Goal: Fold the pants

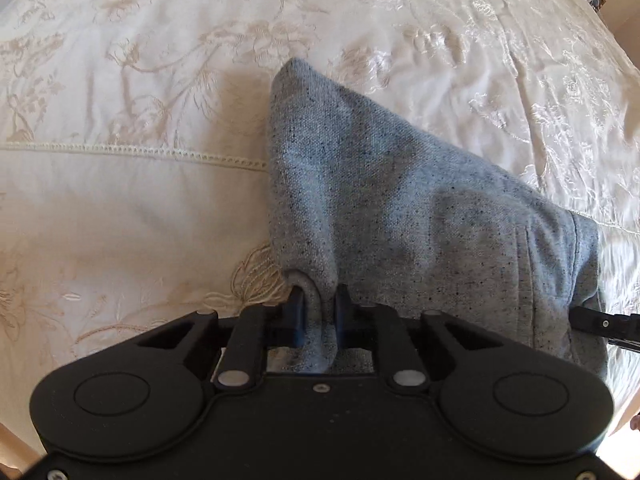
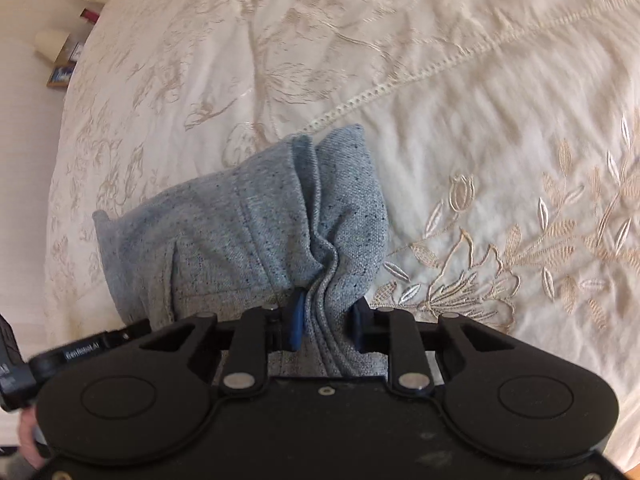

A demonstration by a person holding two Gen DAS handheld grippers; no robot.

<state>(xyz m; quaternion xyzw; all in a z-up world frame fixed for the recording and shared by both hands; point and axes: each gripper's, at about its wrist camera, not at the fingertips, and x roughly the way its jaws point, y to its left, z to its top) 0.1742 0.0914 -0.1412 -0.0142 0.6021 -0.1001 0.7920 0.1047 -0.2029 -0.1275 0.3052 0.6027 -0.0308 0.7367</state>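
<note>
The pants (image 1: 380,200) are grey-blue speckled knit, bunched and held up over a cream embroidered bedspread (image 1: 120,208). My left gripper (image 1: 320,312) is shut on a fold of the pants at one edge. My right gripper (image 2: 326,320) is shut on a bunched edge of the same pants (image 2: 248,232), next to a hemmed band. The right gripper's tip also shows at the right edge of the left wrist view (image 1: 600,324). The left gripper's side shows at the lower left of the right wrist view (image 2: 80,352). The cloth hangs between the two grippers.
The bedspread (image 2: 480,160) fills both views, with a stitched seam line (image 1: 120,148) across it. Small items (image 2: 64,56) stand on a surface past the bed's left edge in the right wrist view. A bed edge shows at the top right of the left wrist view.
</note>
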